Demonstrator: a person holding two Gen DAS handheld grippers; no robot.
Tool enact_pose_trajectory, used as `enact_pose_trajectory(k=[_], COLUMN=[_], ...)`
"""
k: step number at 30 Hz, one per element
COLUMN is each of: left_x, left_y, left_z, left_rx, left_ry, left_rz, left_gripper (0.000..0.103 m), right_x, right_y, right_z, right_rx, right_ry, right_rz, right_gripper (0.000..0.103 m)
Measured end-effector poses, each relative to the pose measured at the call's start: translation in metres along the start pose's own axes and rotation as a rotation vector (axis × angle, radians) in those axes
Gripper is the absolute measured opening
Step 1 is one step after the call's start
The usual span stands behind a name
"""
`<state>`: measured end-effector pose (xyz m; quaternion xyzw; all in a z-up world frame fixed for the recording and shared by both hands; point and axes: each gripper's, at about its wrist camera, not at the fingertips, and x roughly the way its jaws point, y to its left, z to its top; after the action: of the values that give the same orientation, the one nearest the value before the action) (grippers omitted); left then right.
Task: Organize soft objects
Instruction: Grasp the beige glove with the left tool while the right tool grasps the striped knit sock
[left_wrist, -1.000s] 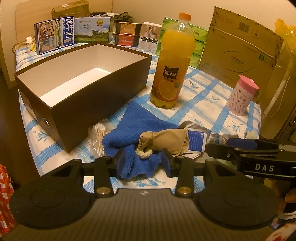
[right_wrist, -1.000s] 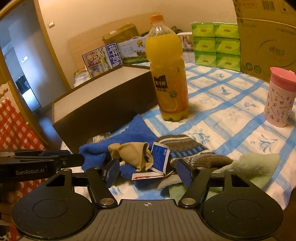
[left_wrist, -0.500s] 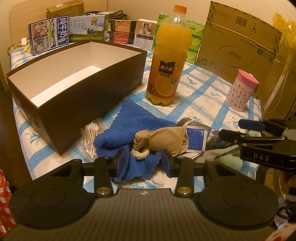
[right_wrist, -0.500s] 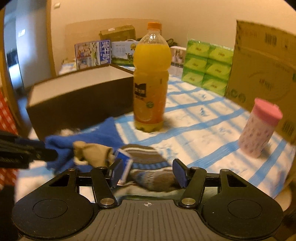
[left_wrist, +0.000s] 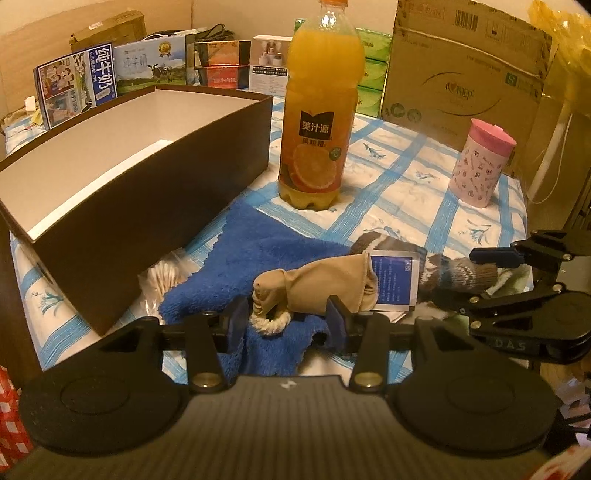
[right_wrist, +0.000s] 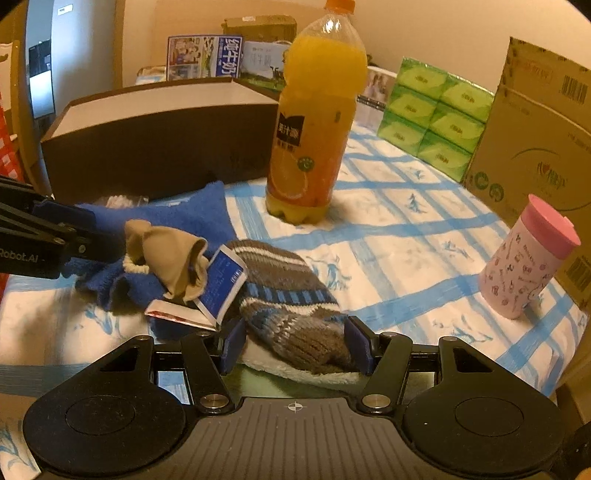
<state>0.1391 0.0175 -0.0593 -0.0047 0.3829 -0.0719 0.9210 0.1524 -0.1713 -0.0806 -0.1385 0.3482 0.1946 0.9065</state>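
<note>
A beige glove (left_wrist: 325, 286) lies on a blue towel (left_wrist: 258, 258) near the table's front edge. My left gripper (left_wrist: 286, 319) is open, its fingers on either side of the glove's white cuff. A grey-and-blue knit sock (right_wrist: 291, 302) lies on a pale green towel (right_wrist: 295, 373). My right gripper (right_wrist: 295, 345) is open and straddles the sock's near end. A blue sachet (right_wrist: 221, 284) leans between glove and sock. An open dark brown box (left_wrist: 122, 170) stands to the left, empty.
A tall orange juice bottle (left_wrist: 317, 110) stands just behind the towel. A pink cup (left_wrist: 480, 164) stands at the right. A bag of cotton swabs (left_wrist: 162, 277) lies against the box. Cartons, green tissue packs (right_wrist: 436, 122) and a cardboard box (left_wrist: 461, 62) line the back.
Both grippers have moved forward and down. The left now brackets the glove's cuff. The right has swung right and closed in on the knit sock.
</note>
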Motion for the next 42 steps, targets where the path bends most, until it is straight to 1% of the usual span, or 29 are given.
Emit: enact_pose_trajectory(k=[3,4,6,8,11,16,18,20,22,27,33,36,37,38,39,42], left_x=[0.005,0.006,0.009,0.014,0.020,0.033,0.039,0.039,0.037,0.040,0.053,0.058,0.059,0.059,0.059,0.058], left_y=[-0.001,-0.001,-0.001,0.000,0.000,-0.001,-0.001,-0.003,-0.007,-0.015,-0.006,-0.005,-0.004,-0.004,-0.004,-0.001], left_z=[0.000,0.000,0.000,0.000,0.001,0.003,0.003,0.002,0.001,-0.004,0.000,-0.001,-0.001,-0.002,-0.003,-0.005], left_rx=[0.018,0.025,0.035,0.040,0.053,0.084,0.082,0.092,0.111,0.135,0.059,0.056,0.054,0.052,0.047,0.022], left_ry=[-0.003,-0.006,-0.014,-0.014,-0.020,-0.039,-0.028,-0.030,-0.033,-0.027,-0.001,0.007,0.010,0.013,0.014,0.010], left_rz=[0.008,0.014,0.023,0.020,0.008,-0.023,-0.038,-0.057,-0.073,-0.082,-0.093,-0.091,-0.091,-0.087,-0.081,-0.083], left_gripper=[0.049,0.054,0.056,0.057,0.058,0.058,0.055,0.042,0.038,0.038,0.039,0.036,0.031,0.022,0.015,0.014], right_x=[0.006,0.008,0.010,0.012,0.013,0.012,0.012,0.012,0.012,0.012,0.014,0.015,0.015,0.015,0.015,0.015], right_y=[-0.002,-0.003,-0.005,-0.008,-0.013,-0.022,-0.025,-0.029,-0.029,-0.030,-0.030,-0.029,-0.029,-0.029,-0.029,-0.028], right_z=[-0.001,-0.002,-0.004,-0.005,-0.005,-0.005,-0.006,-0.006,-0.007,-0.008,-0.010,-0.010,-0.010,-0.010,-0.010,-0.010], right_rx=[0.004,0.007,0.019,0.041,0.065,0.129,0.155,0.182,0.194,0.210,0.213,0.212,0.212,0.211,0.211,0.207], right_ry=[0.029,0.036,0.037,0.040,0.039,0.034,0.033,0.035,0.035,0.036,0.040,0.041,0.041,0.040,0.040,0.035], right_rz=[-0.009,-0.011,-0.012,-0.007,-0.003,0.021,0.026,0.034,0.037,0.042,0.045,0.042,0.042,0.042,0.043,0.039], right_gripper=[0.060,0.058,0.049,0.034,0.026,0.026,0.026,0.026,0.026,0.026,0.026,0.026,0.026,0.026,0.026,0.025])
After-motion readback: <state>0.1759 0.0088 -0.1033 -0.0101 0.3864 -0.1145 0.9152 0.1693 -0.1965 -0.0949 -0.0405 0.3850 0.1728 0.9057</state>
